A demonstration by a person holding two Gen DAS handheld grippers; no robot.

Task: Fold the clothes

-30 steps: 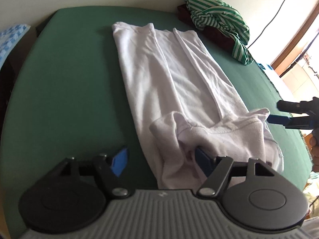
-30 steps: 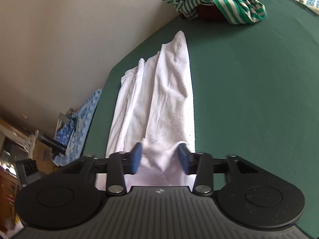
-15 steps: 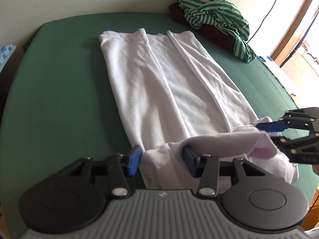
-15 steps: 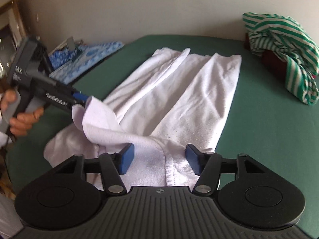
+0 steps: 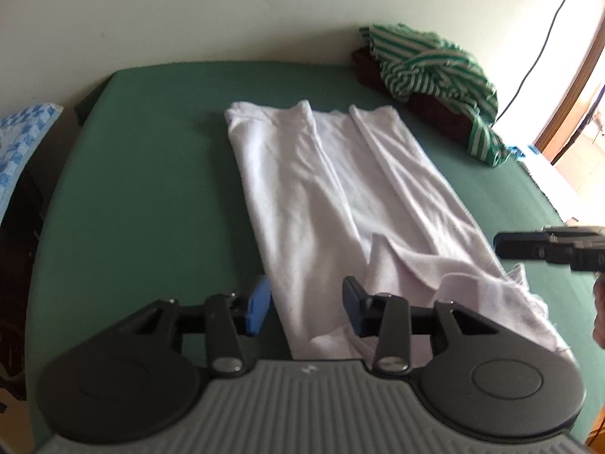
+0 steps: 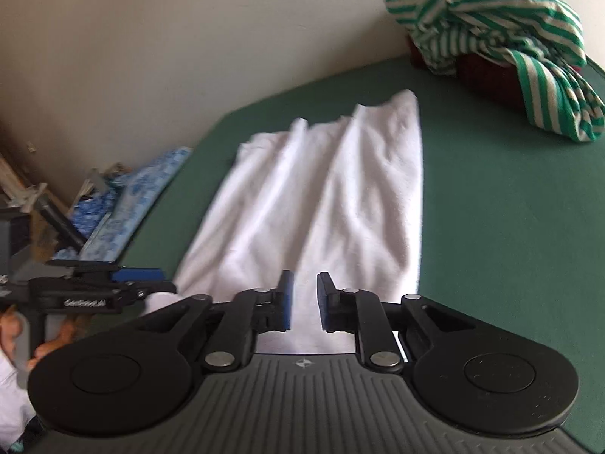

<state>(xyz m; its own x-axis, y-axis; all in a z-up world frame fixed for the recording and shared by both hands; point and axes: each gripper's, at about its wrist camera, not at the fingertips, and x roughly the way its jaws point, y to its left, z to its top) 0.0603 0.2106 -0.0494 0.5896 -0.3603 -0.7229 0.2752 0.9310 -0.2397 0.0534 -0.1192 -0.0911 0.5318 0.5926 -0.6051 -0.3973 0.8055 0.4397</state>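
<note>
- Left wrist view: white garment (image 5: 321, 189) lies as a long strip down the middle of the bed (image 5: 151, 189), running from the near edge toward the far edge by the wall.
- Left gripper (image 5: 306, 306) is not holding anything. Its jaws are opening and straddle the strip's near left edge. Cloth lies between them, but the pads aren't pressing on it.
- Risk: the outer finger sits over bare bed. A re-grip here could catch the bed cover, or only the top layer of cloth.
- Risk: the near end is rumpled, with a flap turned up. Folding over it would likely lock the creases in.
- Right gripper (image 5: 529, 249) hangs beside the strip's near right edge. If the two grippers pick at uneven points, I'd expect a skewed fold.
- Right wrist view: right gripper (image 6: 304, 300) has a narrow gap and its jaws are opening. White cloth shows in the gap with no pinch visible, so I read it as empty.
- Risk: the lengthwise folds look loose. A fast lift could let the layers slide apart.
- Left gripper (image 6: 151, 282) is at the near left corner of the strip. This view doesn't settle its grip.
- Striped shirt (image 6: 491, 19) is heaped at the far right corner, well apart from the garment. It's only a snag risk if the fold drifts right.
</note>
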